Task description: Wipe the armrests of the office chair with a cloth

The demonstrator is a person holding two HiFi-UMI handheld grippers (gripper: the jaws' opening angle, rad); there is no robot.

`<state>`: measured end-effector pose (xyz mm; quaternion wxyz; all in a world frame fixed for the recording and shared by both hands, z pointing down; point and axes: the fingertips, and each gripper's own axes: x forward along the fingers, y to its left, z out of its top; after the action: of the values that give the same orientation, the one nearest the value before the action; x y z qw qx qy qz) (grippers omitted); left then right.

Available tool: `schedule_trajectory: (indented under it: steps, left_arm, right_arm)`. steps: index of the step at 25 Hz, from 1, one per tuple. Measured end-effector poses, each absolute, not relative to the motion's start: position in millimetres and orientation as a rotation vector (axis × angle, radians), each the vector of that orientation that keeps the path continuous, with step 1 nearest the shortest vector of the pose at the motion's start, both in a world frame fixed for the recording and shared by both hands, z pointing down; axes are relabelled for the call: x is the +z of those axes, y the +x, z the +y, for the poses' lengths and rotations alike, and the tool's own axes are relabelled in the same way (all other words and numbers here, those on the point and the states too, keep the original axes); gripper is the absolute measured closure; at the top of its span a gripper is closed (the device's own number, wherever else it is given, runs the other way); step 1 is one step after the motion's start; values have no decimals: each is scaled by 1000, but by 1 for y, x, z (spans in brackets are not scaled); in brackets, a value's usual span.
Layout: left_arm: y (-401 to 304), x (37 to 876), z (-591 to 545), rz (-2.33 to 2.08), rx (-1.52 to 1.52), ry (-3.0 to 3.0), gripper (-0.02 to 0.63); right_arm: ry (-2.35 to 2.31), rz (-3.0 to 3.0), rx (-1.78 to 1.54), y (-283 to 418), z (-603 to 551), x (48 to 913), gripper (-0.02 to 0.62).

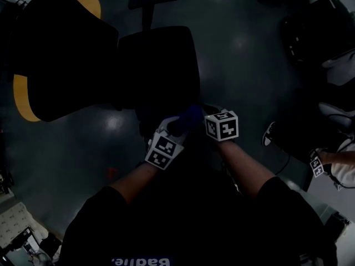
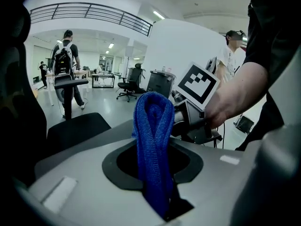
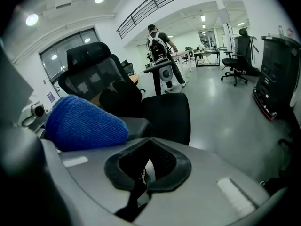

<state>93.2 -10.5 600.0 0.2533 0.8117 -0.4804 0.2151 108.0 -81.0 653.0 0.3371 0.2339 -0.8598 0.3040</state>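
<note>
Head view: my left gripper (image 1: 173,131) and right gripper (image 1: 217,121) sit side by side above the office chair (image 1: 158,65).
Left gripper view: jaws pinch the blue cloth (image 2: 153,145).
Right gripper view: jaws pressed together, empty, with the cloth just beside the armrest (image 3: 135,126).

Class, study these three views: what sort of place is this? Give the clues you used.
Probably a large open-plan office or workshop hall. A black mesh office chair stands up close, desks and another wheeled chair stand further back, and a railed upper gallery runs overhead.
</note>
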Motion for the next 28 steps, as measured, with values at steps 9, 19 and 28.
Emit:
schedule_trajectory:
  steps: [9, 19, 28]
  left_arm:
    - [113, 594, -24, -1184, 461, 2228, 486]
    - [-37, 532, 1, -1623, 346, 2081, 486]
    - [-127, 561, -2, -1804, 516, 1893, 486]
  right_arm:
    - [619, -2251, 834, 120, -94, 654, 594]
    - [642, -2262, 872, 119, -97, 654, 594]
    - [658, -2262, 849, 117, -97, 654, 594]
